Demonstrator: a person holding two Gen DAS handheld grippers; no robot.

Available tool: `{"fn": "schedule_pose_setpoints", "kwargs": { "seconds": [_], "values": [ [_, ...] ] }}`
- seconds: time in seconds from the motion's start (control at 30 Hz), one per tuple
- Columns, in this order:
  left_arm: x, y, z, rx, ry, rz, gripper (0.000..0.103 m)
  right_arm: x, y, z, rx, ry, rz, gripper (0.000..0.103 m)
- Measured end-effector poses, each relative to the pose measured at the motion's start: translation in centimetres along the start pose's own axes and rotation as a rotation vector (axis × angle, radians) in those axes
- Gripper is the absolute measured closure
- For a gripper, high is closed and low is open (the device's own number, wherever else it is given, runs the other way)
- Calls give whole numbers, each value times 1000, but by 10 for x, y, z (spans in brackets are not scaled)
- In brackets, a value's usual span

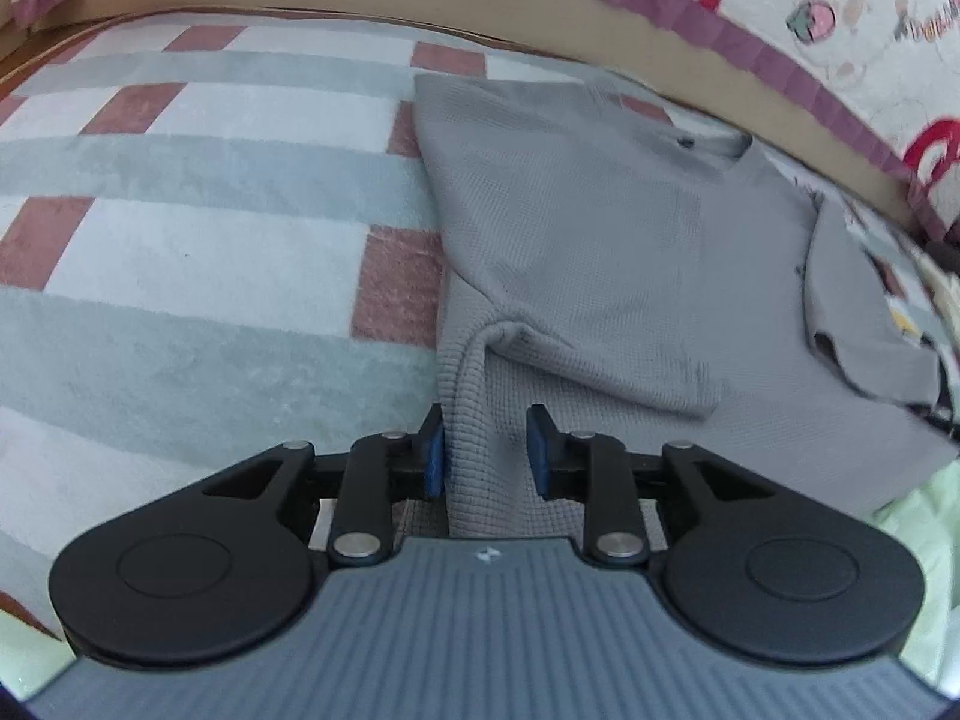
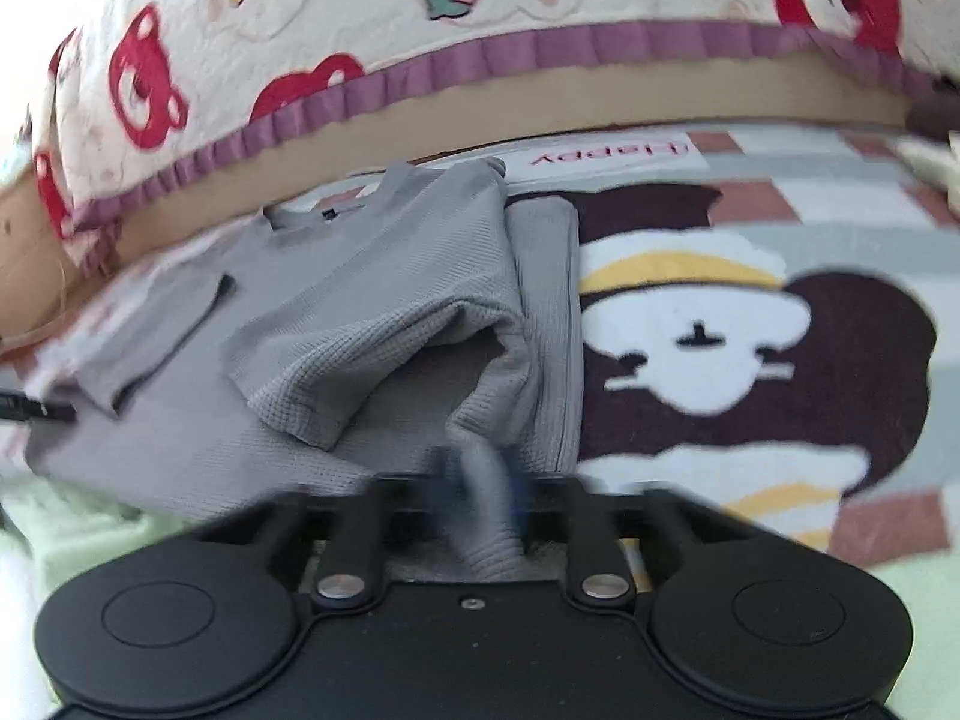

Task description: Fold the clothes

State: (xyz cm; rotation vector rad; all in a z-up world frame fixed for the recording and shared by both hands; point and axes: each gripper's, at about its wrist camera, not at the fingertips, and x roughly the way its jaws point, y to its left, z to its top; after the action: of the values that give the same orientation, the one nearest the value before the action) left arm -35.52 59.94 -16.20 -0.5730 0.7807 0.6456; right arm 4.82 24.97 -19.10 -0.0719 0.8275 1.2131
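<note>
A grey waffle-knit shirt point(image 1: 600, 240) lies flat on a checked blanket point(image 1: 180, 240), collar at the far end and both sleeves folded in over the body. My left gripper point(image 1: 487, 450) is at the shirt's near left hem, and a raised ridge of grey cloth fills the space between its blue pads point(image 1: 433, 456). In the right wrist view the shirt point(image 2: 360, 330) has its right sleeve lifted into a loose fold. My right gripper point(image 2: 480, 474), blurred, is shut on a pinch of the near right hem.
The blanket point(image 2: 720, 330) shows a large brown and white bear picture to the right of the shirt. A tan bed edge point(image 1: 660, 42) and a quilt with red bears point(image 2: 300, 30) rise behind. Pale green cloth point(image 1: 918, 540) lies at the near edge.
</note>
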Motion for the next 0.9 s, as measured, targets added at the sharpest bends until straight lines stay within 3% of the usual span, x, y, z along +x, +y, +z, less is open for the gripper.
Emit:
{"fn": "schedule_pose_setpoints", "kwargs": {
  "seconds": [0.13, 0.2, 0.27, 0.37, 0.47, 0.6, 0.7, 0.73, 0.77, 0.8, 0.9],
  "values": [
    [-18, 5, 1, -55, -66, -73, 95, -19, -14, 9, 168, -81, 120, 97],
    [-23, 11, 2, -119, -89, -140, 95, -15, -9, 9, 151, -31, 110, 96],
    [-23, 11, 2, -131, -97, -151, 95, -8, -2, 5, 114, 8, 82, 94],
    [-23, -6, 0, -22, -108, -100, 94, -1, 5, -1, 87, 28, 49, 88],
    [-22, -27, -2, 115, -112, -75, 91, 4, 13, -4, 19, 48, -15, 67],
    [-20, -35, -4, 147, -53, -194, 91, 11, 22, -5, -65, 61, -78, 63],
    [-18, -41, -4, 179, -45, -165, 91, 10, 19, -4, -39, 50, -60, 62],
    [-18, -41, -5, 178, -45, -155, 91, 8, 18, -4, -28, 43, -47, 65],
    [-20, -41, -6, 177, -46, -142, 91, 6, 18, -3, -18, 37, -35, 85],
    [-21, -42, -7, 185, -51, -126, 91, 4, 17, -3, -7, 31, -22, 95],
    [-27, -45, -8, 207, -75, -56, 81, 2, 14, -3, 15, 21, -33, 96]
  ]
}}
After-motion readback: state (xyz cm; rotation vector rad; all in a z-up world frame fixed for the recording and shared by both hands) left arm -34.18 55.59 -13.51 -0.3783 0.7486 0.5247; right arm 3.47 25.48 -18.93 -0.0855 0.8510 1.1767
